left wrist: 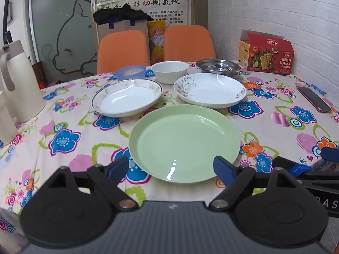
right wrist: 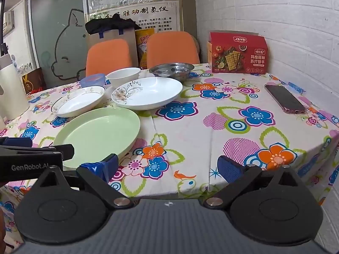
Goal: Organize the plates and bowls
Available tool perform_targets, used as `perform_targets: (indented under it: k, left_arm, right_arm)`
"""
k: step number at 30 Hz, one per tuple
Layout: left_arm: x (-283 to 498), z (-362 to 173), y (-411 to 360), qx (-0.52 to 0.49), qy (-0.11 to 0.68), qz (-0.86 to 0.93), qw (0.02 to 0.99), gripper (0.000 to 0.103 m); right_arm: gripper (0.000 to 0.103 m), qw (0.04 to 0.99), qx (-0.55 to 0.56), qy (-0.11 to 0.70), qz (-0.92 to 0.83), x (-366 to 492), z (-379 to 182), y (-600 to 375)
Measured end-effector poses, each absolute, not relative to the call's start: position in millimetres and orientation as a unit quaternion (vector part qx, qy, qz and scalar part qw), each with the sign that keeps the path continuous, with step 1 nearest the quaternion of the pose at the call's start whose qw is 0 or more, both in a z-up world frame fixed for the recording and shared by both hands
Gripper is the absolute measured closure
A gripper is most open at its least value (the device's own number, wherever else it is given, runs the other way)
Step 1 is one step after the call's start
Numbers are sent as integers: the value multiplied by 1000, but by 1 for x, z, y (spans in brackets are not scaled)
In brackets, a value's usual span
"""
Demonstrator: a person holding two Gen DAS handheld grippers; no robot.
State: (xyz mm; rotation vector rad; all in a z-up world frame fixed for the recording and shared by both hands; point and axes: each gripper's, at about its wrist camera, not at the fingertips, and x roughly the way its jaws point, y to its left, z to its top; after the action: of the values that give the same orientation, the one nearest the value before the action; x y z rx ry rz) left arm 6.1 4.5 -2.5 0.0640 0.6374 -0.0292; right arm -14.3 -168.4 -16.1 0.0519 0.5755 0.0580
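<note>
A pale green plate [left wrist: 184, 146] [right wrist: 97, 135] lies nearest on the flowered tablecloth. Behind it rest two white deep plates: a gold-rimmed one [left wrist: 127, 97] [right wrist: 78, 100] on the left and one with a flower print [left wrist: 209, 90] [right wrist: 148, 93] on the right. Further back stand a blue bowl [left wrist: 131, 72] [right wrist: 93, 80], a white bowl [left wrist: 169, 71] [right wrist: 124, 76] and a steel dish [left wrist: 218, 66] [right wrist: 171, 69]. My left gripper [left wrist: 171, 169] is open, its blue pads either side of the green plate's near rim. My right gripper [right wrist: 167, 167] is open over bare cloth, right of that plate.
A cream jug [left wrist: 19, 80] stands at the table's left edge. A red cracker box [right wrist: 237, 53] sits at the back right by the brick wall, and a phone [right wrist: 285, 101] lies on the right side. Two orange chairs [left wrist: 156, 46] stand behind the table.
</note>
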Motion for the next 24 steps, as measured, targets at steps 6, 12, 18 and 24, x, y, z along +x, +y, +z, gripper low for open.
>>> perform_targets:
  k: [6, 12, 18, 24]
  left_arm:
    - [8, -3, 5, 31, 315, -17, 948, 18]
    - [13, -3, 8, 28, 317, -18, 948, 18]
    - [13, -3, 8, 26, 318, -20, 947, 18]
    - [12, -3, 9, 26, 316, -21, 948, 18]
  right_arm:
    - [15, 957, 26, 289, 29, -10, -19, -167]
    - [15, 956, 24, 292, 32, -6, -18, -164]
    - [15, 955, 22, 293, 33, -7, -18, -162]
    - [15, 956, 23, 292, 32, -8, -17, -161]
